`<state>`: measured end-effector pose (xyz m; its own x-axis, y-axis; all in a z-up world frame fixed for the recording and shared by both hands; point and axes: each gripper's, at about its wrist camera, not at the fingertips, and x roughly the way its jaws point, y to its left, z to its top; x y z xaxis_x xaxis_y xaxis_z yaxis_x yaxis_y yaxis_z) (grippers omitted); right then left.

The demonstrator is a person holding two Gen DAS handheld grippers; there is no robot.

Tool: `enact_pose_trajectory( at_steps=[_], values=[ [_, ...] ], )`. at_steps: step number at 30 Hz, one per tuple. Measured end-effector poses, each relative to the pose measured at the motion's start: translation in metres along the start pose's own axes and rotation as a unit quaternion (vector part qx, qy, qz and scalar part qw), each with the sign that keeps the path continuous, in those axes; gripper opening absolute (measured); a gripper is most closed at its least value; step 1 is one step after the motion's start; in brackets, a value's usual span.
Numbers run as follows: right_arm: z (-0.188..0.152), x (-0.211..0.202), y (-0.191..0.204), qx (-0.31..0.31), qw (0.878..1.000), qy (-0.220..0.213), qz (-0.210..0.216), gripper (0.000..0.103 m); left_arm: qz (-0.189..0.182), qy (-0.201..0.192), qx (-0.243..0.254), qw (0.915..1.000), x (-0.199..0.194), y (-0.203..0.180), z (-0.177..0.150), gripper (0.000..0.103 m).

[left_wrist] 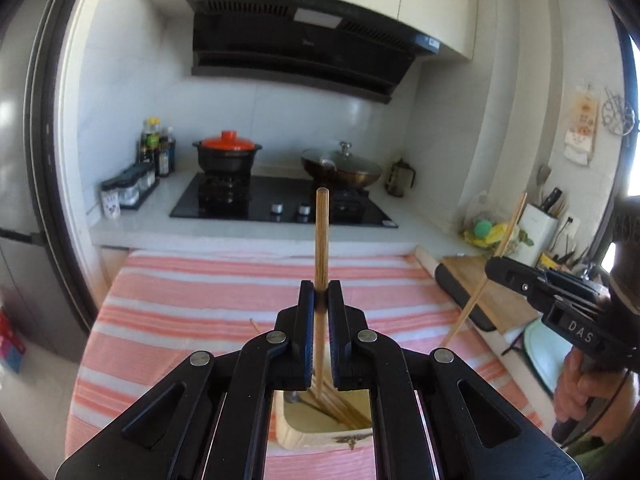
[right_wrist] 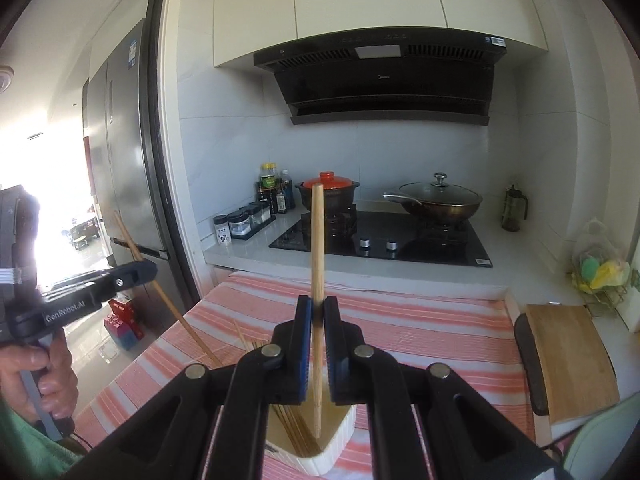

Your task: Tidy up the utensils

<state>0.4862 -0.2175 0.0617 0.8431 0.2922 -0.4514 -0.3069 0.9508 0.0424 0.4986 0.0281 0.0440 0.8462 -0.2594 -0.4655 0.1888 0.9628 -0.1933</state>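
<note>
Pinching chopstick (left_wrist: 321,248) upright between tool (left_wrist: 321,300) pads.

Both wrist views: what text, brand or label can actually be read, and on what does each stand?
"DAS": right tongs' body, left wrist view.
"GenRobot.AI": left tongs' body, right wrist view.
Range hood logo and stickers: too small to read.
Fridge sticker: blurred.
Spice jar label: unreadable.
</note>
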Motion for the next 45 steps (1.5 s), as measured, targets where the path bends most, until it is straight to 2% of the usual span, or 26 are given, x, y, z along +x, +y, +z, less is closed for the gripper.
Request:
enact_pose_trajectory(
  at_steps=[3,7,9,10,11,12,13,14,15,17,20,24,27,32,35,40,45],
  values=[
    [-0.017,0.042,0.007,-0.015,1.000,0.027,0.005,0.007,0.005,0.043,-0.005,0.9990,0.037,0.006,-0.022,0.004],
    [-0.053,0.098,0.011,-0.020,0.995,0.096,0.015,0.007,0.016,0.098,-0.010,0.9950,0.078,0.011,-0.050,0.005],
    [-0.070,0.121,0.009,-0.010,0.991,0.130,0.023,0.008,0.032,0.116,-0.007,0.9927,0.088,0.012,-0.060,0.020],
    [-0.077,0.128,0.007,-0.005,0.989,0.144,0.026,0.010,0.040,0.119,-0.008,0.9921,0.088,0.013,-0.064,0.045],
    [-0.082,0.132,0.005,0.002,0.988,0.150,0.026,0.021,0.049,0.110,-0.008,0.9927,0.082,0.014,-0.066,0.069],
    [-0.086,0.130,0.002,0.011,0.989,0.148,0.025,0.039,0.059,0.094,-0.005,0.9938,0.073,0.014,-0.069,0.077],
    [-0.088,0.124,-0.002,0.022,0.990,0.139,0.024,0.047,0.071,0.075,0.002,0.9947,0.062,0.014,-0.070,0.089],
    [-0.090,0.114,-0.005,0.030,0.991,0.126,0.022,0.056,0.084,0.058,0.011,0.9947,0.050,0.012,-0.073,0.097],
    [-0.091,0.105,-0.006,0.031,0.993,0.116,0.018,0.057,0.098,0.046,0.021,0.9939,0.041,0.010,-0.074,0.100],
    [-0.094,0.083,-0.007,0.025,0.995,0.099,0.007,0.059,0.121,0.027,0.037,0.9916,0.023,0.006,-0.081,0.101],
    [-0.100,0.050,-0.005,0.018,0.997,0.075,-0.014,0.073,0.148,0.008,0.047,0.9878,-0.002,-0.001,-0.092,0.102],
    [-0.113,0.003,0.005,0.012,0.998,0.051,-0.046,0.086,0.181,0.004,0.050,0.9821,-0.028,-0.012,-0.107,0.102],
    [-0.122,-0.031,0.014,0.018,0.997,0.029,-0.071,0.090,0.199,0.000,0.051,0.9788,-0.047,-0.020,-0.117,0.102],
    [-0.131,-0.080,0.029,0.028,0.995,0.008,-0.092,0.091,0.207,0.012,0.044,0.9774,-0.080,-0.031,-0.132,0.103],
    [-0.136,-0.105,0.044,0.021,0.993,-0.005,-0.115,0.102,0.217,0.005,0.056,0.9745,-0.101,-0.044,-0.140,0.103],
    [-0.145,-0.139,0.062,0.037,0.994,-0.015,-0.097,0.102,0.205,-0.008,0.057,0.9772,-0.136,-0.058,-0.151,0.103],
    [-0.155,-0.164,0.079,0.034,0.994,-0.011,-0.100,0.102,0.206,-0.017,0.053,0.9769,-0.160,-0.066,-0.158,0.103]
  ],
)
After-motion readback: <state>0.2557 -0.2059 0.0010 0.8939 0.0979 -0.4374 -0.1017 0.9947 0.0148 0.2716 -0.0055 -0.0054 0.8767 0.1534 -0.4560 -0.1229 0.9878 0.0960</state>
